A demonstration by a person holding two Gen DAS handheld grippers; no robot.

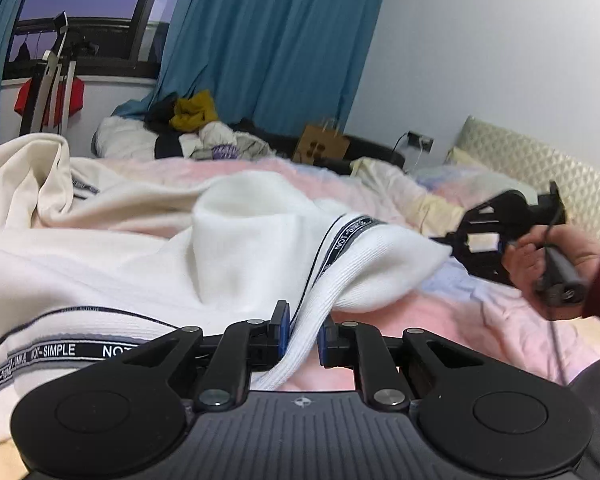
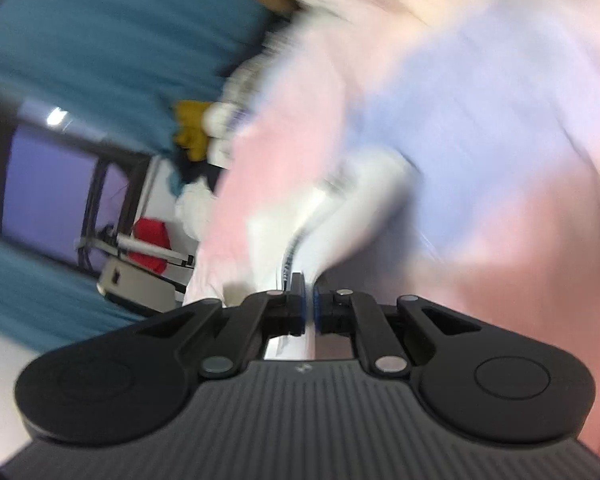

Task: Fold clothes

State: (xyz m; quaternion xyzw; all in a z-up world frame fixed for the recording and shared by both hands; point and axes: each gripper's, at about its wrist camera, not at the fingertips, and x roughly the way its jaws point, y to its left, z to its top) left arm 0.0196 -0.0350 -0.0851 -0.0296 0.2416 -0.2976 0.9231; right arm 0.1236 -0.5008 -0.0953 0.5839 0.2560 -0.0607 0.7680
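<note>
The white garment (image 1: 236,240) lies spread out on a bed with a pink and blue blanket (image 1: 460,312), seen from the left wrist camera. It has a dark band with the words NOT-SIMPLE on it. The left gripper (image 1: 303,334) is pinching a ribbed white edge of the garment between its 2 blue pads. To the right, a hand (image 1: 556,256) in a dark red sleeve holds the right gripper (image 1: 448,242), and its tip touches a far fold of the same garment. A pile of clothes (image 1: 192,128) sits well behind, near a blue curtain (image 1: 268,40) and a brown paper bag (image 1: 320,144). The right wrist camera is very blurry. The right gripper (image 2: 309,304) has its 2 fingers pressed close on a thin white piece of the garment (image 2: 364,184). The blanket (image 2: 480,120) fills the space behind it.
</note>
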